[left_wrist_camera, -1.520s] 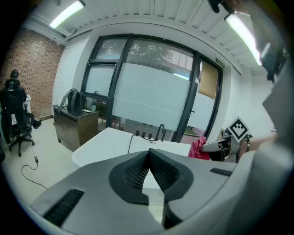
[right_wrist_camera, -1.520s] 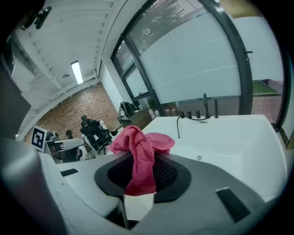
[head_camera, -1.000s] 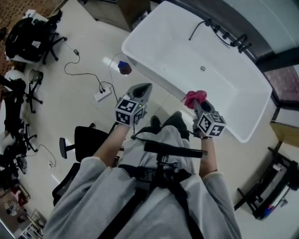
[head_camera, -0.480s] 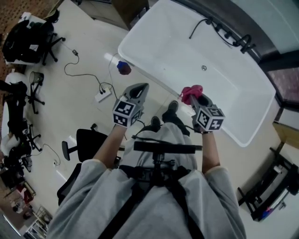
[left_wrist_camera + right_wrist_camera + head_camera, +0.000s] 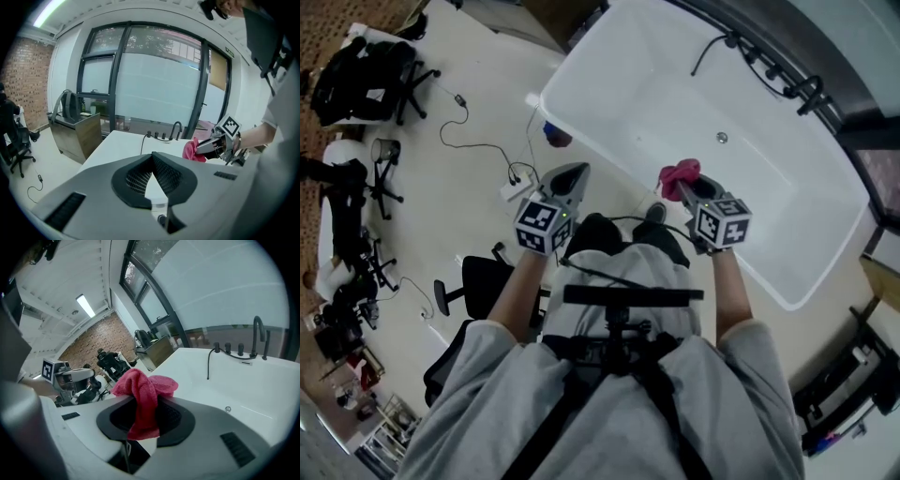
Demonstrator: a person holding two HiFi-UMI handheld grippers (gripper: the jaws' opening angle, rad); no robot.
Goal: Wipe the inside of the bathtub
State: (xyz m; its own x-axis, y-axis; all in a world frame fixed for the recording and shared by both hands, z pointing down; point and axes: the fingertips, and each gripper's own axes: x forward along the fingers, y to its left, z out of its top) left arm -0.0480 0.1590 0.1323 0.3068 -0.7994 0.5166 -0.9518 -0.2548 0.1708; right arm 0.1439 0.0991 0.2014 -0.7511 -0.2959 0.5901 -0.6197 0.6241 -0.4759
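Observation:
The white bathtub point(image 5: 675, 103) lies ahead and to the right, with a black faucet point(image 5: 806, 89) on its far rim and a drain point(image 5: 722, 138) in its floor. My right gripper point(image 5: 684, 186) hovers over the tub's near rim, shut on a red cloth point(image 5: 678, 173). In the right gripper view the red cloth point(image 5: 140, 387) hangs bunched between the jaws, above the bathtub's point(image 5: 253, 385) inside. My left gripper point(image 5: 574, 174) is held left of the tub over the floor. Its jaws point(image 5: 152, 157) meet at the tips with nothing between them.
A small blue and red object point(image 5: 555, 136) sits on the floor by the tub's left corner. A power strip point(image 5: 517, 187) with cables lies on the floor at left. Office chairs point(image 5: 370, 70) stand far left, a black stool point(image 5: 473, 281) is behind my left arm, and a rack point(image 5: 848, 394) is at lower right.
Both grippers have come a little nearer the tub. The right one, still holding the cloth, now reaches over the near rim. The person's feet have stepped forward.

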